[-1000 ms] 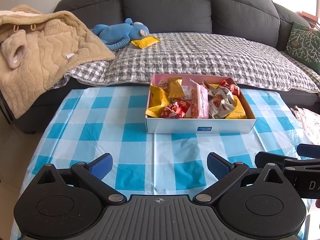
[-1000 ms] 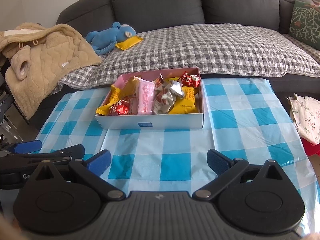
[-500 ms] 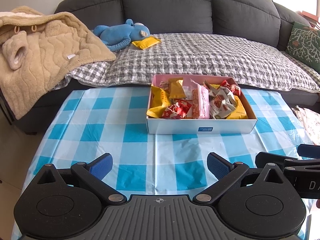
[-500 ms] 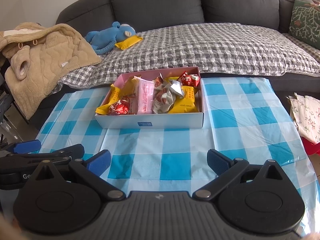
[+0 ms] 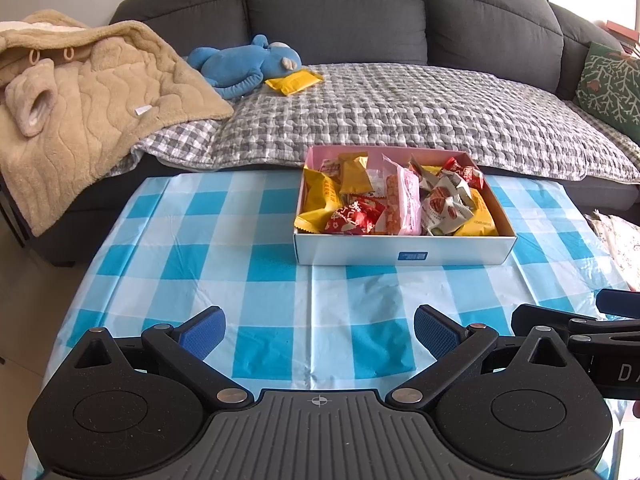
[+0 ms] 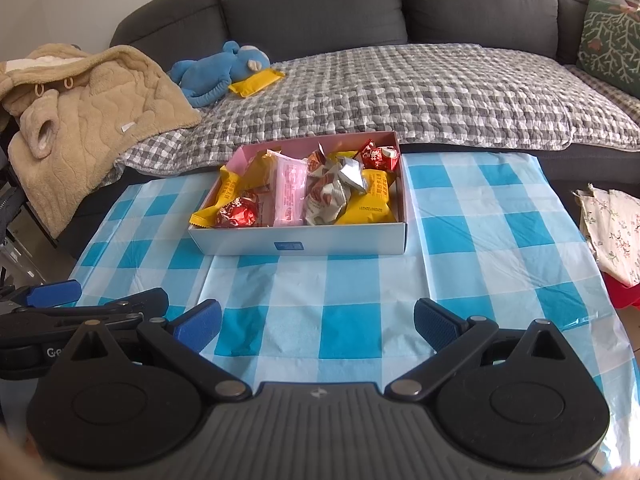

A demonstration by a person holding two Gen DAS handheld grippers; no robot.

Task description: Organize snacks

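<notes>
A white box with a pink inside (image 5: 404, 250) (image 6: 304, 240) stands on the far middle of the blue checked table. It holds several snack packets: yellow (image 5: 320, 196), red (image 5: 352, 216), pink (image 5: 402, 204) and silver (image 5: 444, 204). Another yellow snack packet (image 5: 294, 81) (image 6: 256, 82) lies on the sofa by a blue plush toy. My left gripper (image 5: 320, 330) is open and empty over the table's near edge. My right gripper (image 6: 318, 326) is open and empty beside it, to the right.
A dark grey sofa (image 5: 332, 12) with a grey checked cover (image 5: 400, 112) runs behind the table. A beige fleece garment (image 5: 80, 112) lies at its left end, a blue plush toy (image 5: 244, 64) beside it, a green cushion (image 5: 612, 84) at the right. Floral cloth (image 6: 612, 224) lies right of the table.
The left wrist view has drifted slightly, so the box sits a touch further right. Both grippers stay open and empty. The right view is unchanged.
</notes>
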